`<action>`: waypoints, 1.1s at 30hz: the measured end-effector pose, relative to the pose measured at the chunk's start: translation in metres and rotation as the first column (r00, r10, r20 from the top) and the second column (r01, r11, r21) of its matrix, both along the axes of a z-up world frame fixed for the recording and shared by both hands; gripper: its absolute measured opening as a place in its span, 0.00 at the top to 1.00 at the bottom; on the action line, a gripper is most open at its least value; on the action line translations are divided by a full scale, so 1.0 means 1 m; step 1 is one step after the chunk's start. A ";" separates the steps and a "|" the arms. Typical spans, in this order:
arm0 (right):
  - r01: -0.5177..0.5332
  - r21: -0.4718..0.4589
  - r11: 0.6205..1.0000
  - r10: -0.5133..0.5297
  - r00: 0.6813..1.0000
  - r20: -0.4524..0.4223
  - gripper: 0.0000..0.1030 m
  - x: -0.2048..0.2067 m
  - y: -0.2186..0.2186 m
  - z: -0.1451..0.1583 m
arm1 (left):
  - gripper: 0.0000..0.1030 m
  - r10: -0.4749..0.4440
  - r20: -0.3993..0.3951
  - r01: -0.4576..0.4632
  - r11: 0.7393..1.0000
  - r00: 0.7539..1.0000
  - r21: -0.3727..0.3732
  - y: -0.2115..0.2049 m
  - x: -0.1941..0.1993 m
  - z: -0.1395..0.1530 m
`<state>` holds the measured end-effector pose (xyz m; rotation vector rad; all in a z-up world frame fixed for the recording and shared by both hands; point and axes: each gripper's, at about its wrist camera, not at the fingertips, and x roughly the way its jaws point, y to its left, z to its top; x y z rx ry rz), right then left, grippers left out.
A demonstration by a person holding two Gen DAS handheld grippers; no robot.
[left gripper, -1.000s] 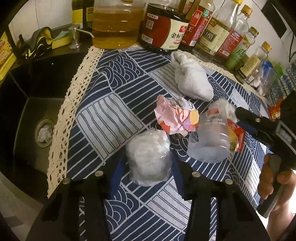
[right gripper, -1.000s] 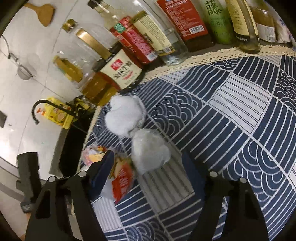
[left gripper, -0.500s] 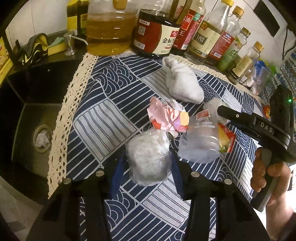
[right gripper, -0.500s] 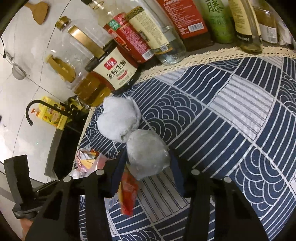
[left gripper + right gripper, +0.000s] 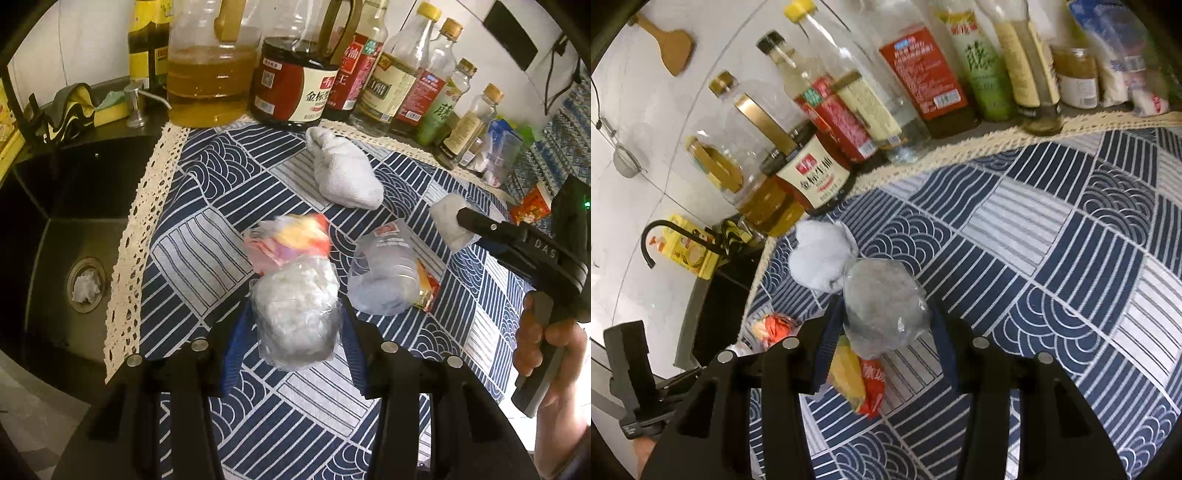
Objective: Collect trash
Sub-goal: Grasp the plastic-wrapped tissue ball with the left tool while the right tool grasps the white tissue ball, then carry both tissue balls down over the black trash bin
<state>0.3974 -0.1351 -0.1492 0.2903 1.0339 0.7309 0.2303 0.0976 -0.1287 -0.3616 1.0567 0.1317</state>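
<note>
- Two handheld grippers work over a blue-and-white patterned tablecloth (image 5: 207,236) with a cream lace edge – the landmark for everything here.
- The left gripper (image 5: 291,325) has its blue-padded fingers pressed against both sides of a clear plastic bag stuffed with white crumpled paper (image 5: 295,314), held over the near part of the cloth.
- Just beyond that bag, a crumpled pink, yellow and orange wrapper (image 5: 291,240) lies on the cloth, touching the bag's far end.
- The right gripper (image 5: 886,321) is clamped on a second clear bag of greyish-white crumpled material (image 5: 882,306), with a yellow and red snack wrapper (image 5: 860,380) hanging beneath it, above the cloth.
- From the left camera, a crushed clear plastic bottle (image 5: 384,277) shows near the cloth's middle, right of the left gripper's bag.
- A knotted white cloth bundle (image 5: 343,173) rests on the cloth toward its far edge.
- A row of sauce and oil bottles (image 5: 310,74) stands past the far lace edge – labels red, cream and green.
- A black sink (image 5: 74,221) sits off the cloth's left edge, white scrap in its drain.
</note>
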 end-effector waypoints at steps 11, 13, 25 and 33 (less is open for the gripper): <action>0.022 0.014 1.000 -0.022 0.998 0.055 0.54 -0.049 -0.019 0.036 | 0.57 -0.046 0.072 0.045 0.999 0.996 0.005 -0.013 -0.030 0.027; 0.025 0.015 1.000 -0.026 0.997 0.066 0.54 -0.063 -0.022 0.043 | 0.57 -0.055 0.085 0.054 0.998 0.995 0.006 -0.016 -0.038 0.032; 0.036 0.002 0.999 -0.036 0.992 0.124 0.54 -0.154 -0.044 0.066 | 0.57 -0.130 0.150 0.130 0.991 0.980 0.012 -0.042 -0.097 0.051; 0.050 -0.002 0.999 -0.049 0.990 0.136 0.54 -0.209 -0.060 0.072 | 0.57 -0.160 0.192 0.160 0.987 0.968 0.014 -0.057 -0.140 0.064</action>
